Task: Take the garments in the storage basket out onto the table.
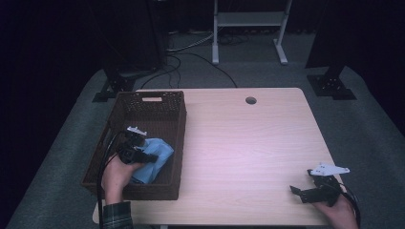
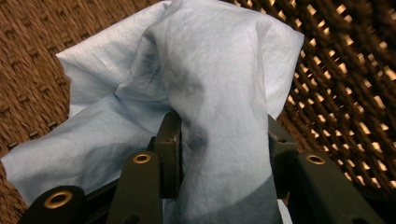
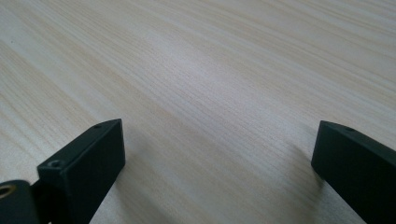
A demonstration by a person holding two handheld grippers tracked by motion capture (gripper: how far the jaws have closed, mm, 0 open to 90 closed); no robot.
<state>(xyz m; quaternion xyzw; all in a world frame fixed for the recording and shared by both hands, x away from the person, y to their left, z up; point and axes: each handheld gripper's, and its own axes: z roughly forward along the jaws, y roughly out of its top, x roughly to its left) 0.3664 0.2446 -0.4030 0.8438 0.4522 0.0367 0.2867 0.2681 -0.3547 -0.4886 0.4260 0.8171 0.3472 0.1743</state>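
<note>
A: Pale blue cloth (image 2: pixel 205 79), crumpled, sits inside the brown wicker basket (image 1: pixel 143 107) at the left end of the tabletop (image 1: pixel 239 143)

B: And the left hand-held gripper (image 1: pixel 143 156)?

A: It is down in the basket, clamped on a fold of that cloth. In the left gripper view the fabric is bunched tight between both jaws and drapes over them, with the woven wall behind

B: The right hand-held gripper (image 1: pixel 305 191)?

A: Well apart, near the tabletop's front right corner, held low over bare wood. Its jaws stand wide apart with nothing between them; the right gripper view has light wood grain in the gap

B: Is the cloth lifted?

A: Cannot tell
</note>
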